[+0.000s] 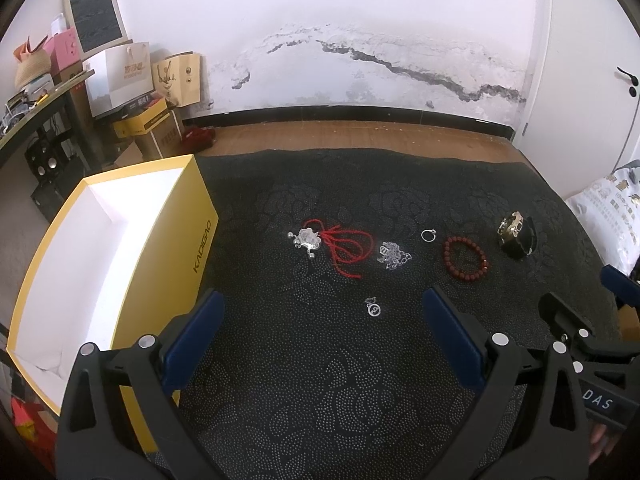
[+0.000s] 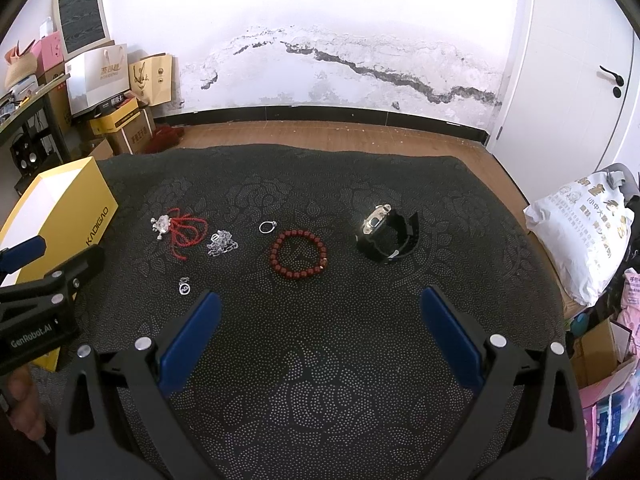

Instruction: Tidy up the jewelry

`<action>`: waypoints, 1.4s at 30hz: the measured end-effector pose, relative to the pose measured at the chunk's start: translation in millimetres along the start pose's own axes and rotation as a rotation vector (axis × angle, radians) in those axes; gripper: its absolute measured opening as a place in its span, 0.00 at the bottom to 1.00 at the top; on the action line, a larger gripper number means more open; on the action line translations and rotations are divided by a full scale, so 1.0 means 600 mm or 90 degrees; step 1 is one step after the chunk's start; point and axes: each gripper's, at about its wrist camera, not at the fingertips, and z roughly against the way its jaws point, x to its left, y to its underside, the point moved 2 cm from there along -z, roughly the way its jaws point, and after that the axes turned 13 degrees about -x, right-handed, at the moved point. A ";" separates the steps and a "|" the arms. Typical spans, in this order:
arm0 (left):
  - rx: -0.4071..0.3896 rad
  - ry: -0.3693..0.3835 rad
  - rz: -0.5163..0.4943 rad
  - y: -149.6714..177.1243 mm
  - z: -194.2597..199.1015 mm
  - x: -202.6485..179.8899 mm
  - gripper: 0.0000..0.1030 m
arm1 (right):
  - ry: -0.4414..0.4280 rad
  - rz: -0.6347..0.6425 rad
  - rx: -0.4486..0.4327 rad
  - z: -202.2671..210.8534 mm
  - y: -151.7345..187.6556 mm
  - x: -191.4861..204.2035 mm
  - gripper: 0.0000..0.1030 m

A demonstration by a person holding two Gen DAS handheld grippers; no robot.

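Note:
Jewelry lies on a black patterned cloth (image 1: 320, 380): a red cord necklace with a silver pendant (image 1: 332, 242) (image 2: 178, 230), a silver chain pile (image 1: 394, 256) (image 2: 221, 243), a silver ring (image 1: 428, 235) (image 2: 267, 226), a small silver pendant (image 1: 373, 307) (image 2: 184, 286), a red bead bracelet (image 1: 466, 258) (image 2: 298, 254) and a black watch (image 1: 516, 236) (image 2: 386, 234). An open, empty yellow box (image 1: 104, 256) (image 2: 60, 208) stands at the left. My left gripper (image 1: 322, 312) is open, just short of the small pendant. My right gripper (image 2: 320, 312) is open, short of the bracelet.
The cloth's far edge meets a wooden floor (image 1: 360, 132) and a cracked white wall. Bags and boxes (image 1: 132, 80) are stacked at the back left. A white sack (image 2: 584, 232) lies beyond the cloth's right edge, by a white door (image 2: 580, 60).

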 end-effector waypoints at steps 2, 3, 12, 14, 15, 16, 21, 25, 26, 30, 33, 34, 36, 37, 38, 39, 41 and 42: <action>0.000 0.000 0.000 0.000 0.000 0.000 0.94 | -0.001 -0.002 0.000 0.000 0.000 -0.003 0.94; 0.000 -0.001 -0.002 0.000 0.000 0.000 0.94 | -0.001 -0.001 0.000 -0.001 0.000 -0.003 0.94; -0.001 -0.001 -0.002 0.000 0.001 -0.002 0.94 | 0.002 0.001 0.000 -0.001 0.000 -0.003 0.94; -0.001 -0.001 -0.002 0.000 0.001 -0.001 0.94 | 0.001 -0.001 -0.001 0.000 0.000 -0.003 0.94; -0.001 -0.001 -0.001 0.000 0.001 -0.001 0.94 | 0.002 0.000 -0.001 0.000 0.000 -0.003 0.94; -0.001 -0.001 -0.001 0.000 0.001 -0.001 0.94 | 0.001 0.000 0.000 0.000 0.001 -0.002 0.94; -0.001 0.000 -0.003 0.000 0.001 -0.003 0.94 | 0.001 -0.002 -0.001 0.000 0.000 -0.003 0.94; 0.000 0.000 -0.004 0.000 0.000 -0.004 0.94 | 0.001 -0.001 -0.001 0.000 0.000 -0.003 0.94; 0.000 0.000 -0.004 0.000 0.001 -0.004 0.94 | 0.002 -0.001 -0.002 0.000 0.001 -0.002 0.94; -0.001 -0.001 -0.004 0.000 0.000 -0.003 0.94 | 0.002 -0.001 -0.001 0.000 0.000 -0.004 0.94; 0.000 0.000 -0.003 0.000 0.001 -0.003 0.94 | 0.001 -0.002 -0.001 0.000 0.000 -0.004 0.94; -0.001 0.000 -0.004 0.000 0.001 -0.003 0.94 | 0.002 -0.001 -0.002 0.000 0.001 -0.003 0.94; -0.001 -0.001 -0.004 0.000 0.001 -0.003 0.94 | 0.001 -0.001 0.000 -0.001 0.000 -0.004 0.94; -0.001 0.000 -0.004 -0.001 0.000 -0.003 0.94 | 0.001 -0.001 0.000 0.000 0.000 -0.004 0.94; -0.001 0.000 -0.004 0.000 0.001 -0.004 0.94 | 0.001 -0.001 -0.001 0.000 0.000 -0.004 0.94; -0.001 -0.001 -0.004 -0.001 0.001 -0.004 0.94 | 0.001 0.000 0.000 0.000 0.000 -0.004 0.94; -0.001 0.000 -0.004 0.000 0.001 -0.004 0.94 | 0.000 -0.002 0.000 0.000 -0.001 -0.005 0.94; 0.000 0.000 -0.004 -0.001 0.001 -0.004 0.94 | 0.001 -0.001 -0.001 0.000 0.000 -0.004 0.94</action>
